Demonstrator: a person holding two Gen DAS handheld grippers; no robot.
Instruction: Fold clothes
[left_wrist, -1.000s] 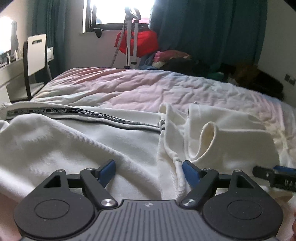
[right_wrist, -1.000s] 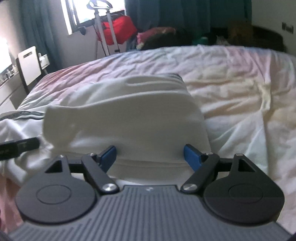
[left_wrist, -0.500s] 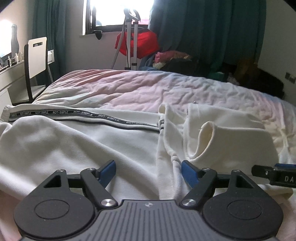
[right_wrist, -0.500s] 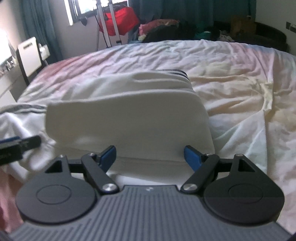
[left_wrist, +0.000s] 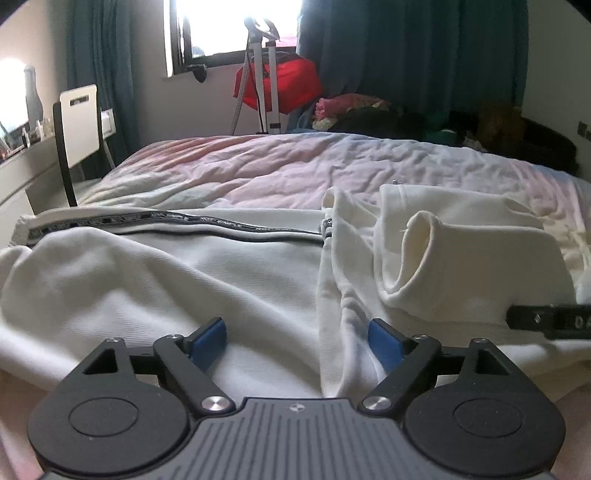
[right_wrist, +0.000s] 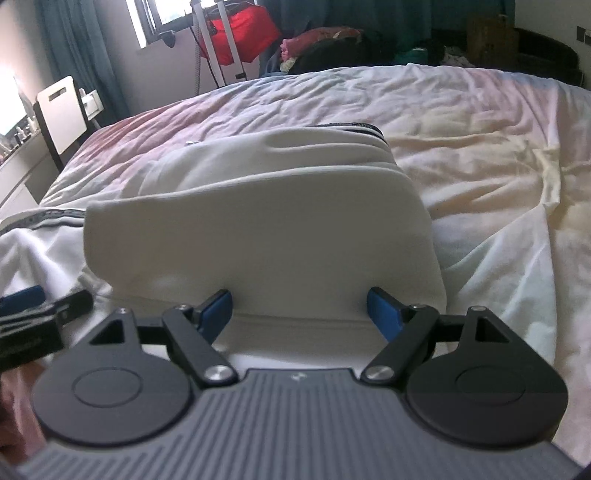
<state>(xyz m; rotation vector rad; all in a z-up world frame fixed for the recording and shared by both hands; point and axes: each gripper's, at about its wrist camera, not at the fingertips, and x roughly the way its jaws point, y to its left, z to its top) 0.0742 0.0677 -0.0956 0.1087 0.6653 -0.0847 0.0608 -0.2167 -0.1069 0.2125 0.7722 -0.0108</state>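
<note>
A cream-white garment (left_wrist: 192, 280) is spread over the bed (left_wrist: 280, 166), close to its near edge. Its long axis runs across the view from left to right, as is shown by the black printed stripe (left_wrist: 166, 221) along its far side. At the right end a part is already turned over, so that a folded flap (right_wrist: 258, 240) lies on top of the rest.

The left gripper (left_wrist: 297, 345) is held wide open, with loose cloth lying between the two blue pads; nothing is pinched. The right gripper (right_wrist: 299, 308) is also spread open, directly in front of the near edge of the folded flap, and whether this edge is touched cannot be told.

The unfolded long part lies to the left and ahead of the left gripper, so this gripper is judged the nearer one for the coming fold, which would probably go across the long axis toward the flap
</note>
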